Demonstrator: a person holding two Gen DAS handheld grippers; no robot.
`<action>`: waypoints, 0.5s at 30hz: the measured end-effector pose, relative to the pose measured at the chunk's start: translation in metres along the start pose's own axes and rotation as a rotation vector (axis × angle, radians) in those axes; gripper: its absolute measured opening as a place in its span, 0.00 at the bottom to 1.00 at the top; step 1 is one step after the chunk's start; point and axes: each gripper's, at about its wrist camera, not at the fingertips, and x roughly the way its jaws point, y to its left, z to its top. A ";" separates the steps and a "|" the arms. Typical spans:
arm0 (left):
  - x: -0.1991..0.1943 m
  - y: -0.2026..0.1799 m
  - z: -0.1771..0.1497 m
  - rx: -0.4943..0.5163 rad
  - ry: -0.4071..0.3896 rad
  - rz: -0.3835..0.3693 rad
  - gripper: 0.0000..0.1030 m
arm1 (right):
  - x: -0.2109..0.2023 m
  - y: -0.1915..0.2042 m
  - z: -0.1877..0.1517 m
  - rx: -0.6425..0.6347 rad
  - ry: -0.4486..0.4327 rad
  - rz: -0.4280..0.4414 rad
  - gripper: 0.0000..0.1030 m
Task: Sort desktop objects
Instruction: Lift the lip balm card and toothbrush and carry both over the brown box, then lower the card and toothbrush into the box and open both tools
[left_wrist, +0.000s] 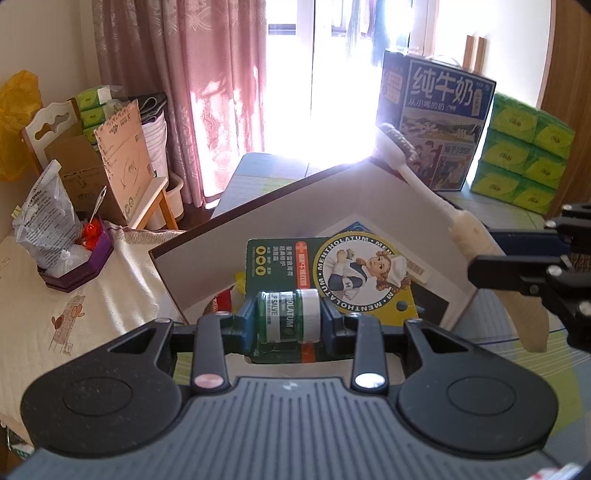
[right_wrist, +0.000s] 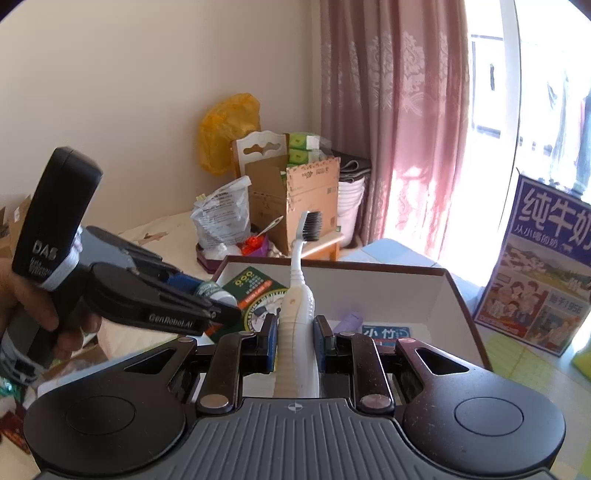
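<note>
sunlit room, curtains behind | we hold both items over the box | left gripper clamped on salve jar on its card | right gripper closed on toothbrush | neither dropped in yet

You had "MENTHOLATUM" on the green card, "LIP SALVE" on its jar, "纯牛奶" and "1956" on the milk carton, "GenRobot.AI" and "DAS" on the left gripper.

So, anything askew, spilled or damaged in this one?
Nothing stands out. The left gripper holds the Mentholatum pack by its jar, the right gripper the toothbrush, both over the open box.
</note>
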 end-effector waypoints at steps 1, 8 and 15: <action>0.004 0.002 0.001 0.004 0.004 0.000 0.29 | 0.007 -0.004 0.002 0.020 0.004 -0.001 0.17; 0.038 0.013 0.006 0.021 0.082 0.000 0.29 | 0.048 -0.025 0.007 0.133 0.047 -0.002 0.17; 0.067 0.019 0.002 0.045 0.162 -0.003 0.29 | 0.077 -0.041 0.006 0.209 0.101 -0.019 0.17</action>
